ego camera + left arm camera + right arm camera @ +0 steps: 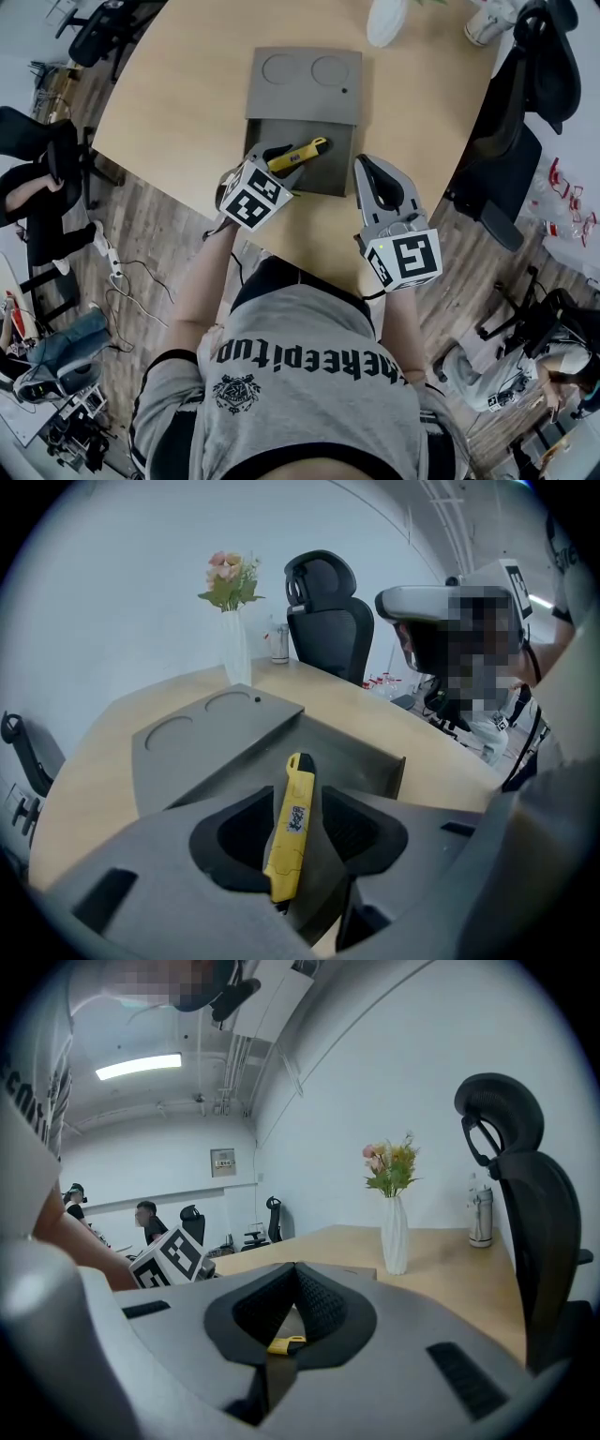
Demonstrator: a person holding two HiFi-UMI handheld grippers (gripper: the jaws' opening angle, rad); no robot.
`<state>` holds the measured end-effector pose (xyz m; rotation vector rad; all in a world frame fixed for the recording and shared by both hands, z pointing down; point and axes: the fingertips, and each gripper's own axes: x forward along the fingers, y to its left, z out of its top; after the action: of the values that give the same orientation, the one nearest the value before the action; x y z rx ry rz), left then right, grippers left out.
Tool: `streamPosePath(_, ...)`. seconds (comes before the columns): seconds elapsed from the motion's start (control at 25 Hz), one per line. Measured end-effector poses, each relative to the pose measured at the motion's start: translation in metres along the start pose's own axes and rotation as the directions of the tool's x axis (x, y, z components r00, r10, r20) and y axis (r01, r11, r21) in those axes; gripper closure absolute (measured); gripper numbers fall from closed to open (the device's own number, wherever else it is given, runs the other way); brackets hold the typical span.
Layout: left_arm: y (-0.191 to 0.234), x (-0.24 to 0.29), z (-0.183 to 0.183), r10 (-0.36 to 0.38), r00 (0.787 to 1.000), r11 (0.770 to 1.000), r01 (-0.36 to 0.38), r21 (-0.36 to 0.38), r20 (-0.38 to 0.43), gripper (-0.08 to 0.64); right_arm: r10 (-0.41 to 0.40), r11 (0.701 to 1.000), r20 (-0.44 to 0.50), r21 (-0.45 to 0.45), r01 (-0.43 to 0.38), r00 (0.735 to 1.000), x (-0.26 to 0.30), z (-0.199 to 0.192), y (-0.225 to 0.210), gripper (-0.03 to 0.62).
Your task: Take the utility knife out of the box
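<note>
The grey box point(330, 174) lies open on the wooden table point(178, 103), its lid point(305, 84) folded back flat. A yellow utility knife point(298, 153) rests inside the box, tilted with its black tip up. My left gripper point(272, 157) reaches down into the box from the near left. In the left gripper view the knife point(291, 827) runs between the two pads point(234, 832), which stand apart from it on both sides, so my left gripper point(298, 801) is open. My right gripper point(368, 167) hovers just right of the box, tips together point(295, 1267), holding nothing.
A white vase point(386, 21) with flowers point(230, 578) and a bottle point(486, 24) stand at the table's far side. A black office chair point(525, 103) stands at the right edge. More chairs and seated people point(42, 202) are on the left.
</note>
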<state>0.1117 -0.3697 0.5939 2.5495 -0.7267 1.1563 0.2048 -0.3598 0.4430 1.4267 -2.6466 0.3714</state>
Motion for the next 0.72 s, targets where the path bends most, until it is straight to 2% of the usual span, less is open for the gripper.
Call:
streamPosePath(0.48,0.001,0.026,-0.022,-0.015,0.993,1.0,0.018,0.026,-0.118,0.4,0.014,1.0,-0.018,-0.006,-0.014,1.0,0.004,-0.004,-0.006,0.586)
streamPosePath(0.72,0.004,0.031,-0.03,0.005,0.989,1.0,-0.003,0.016,-0.15,0.4,0.012,1.0,-0.021,-0.003,-0.012,1.0,0.004,-0.005,-0.007,0.586)
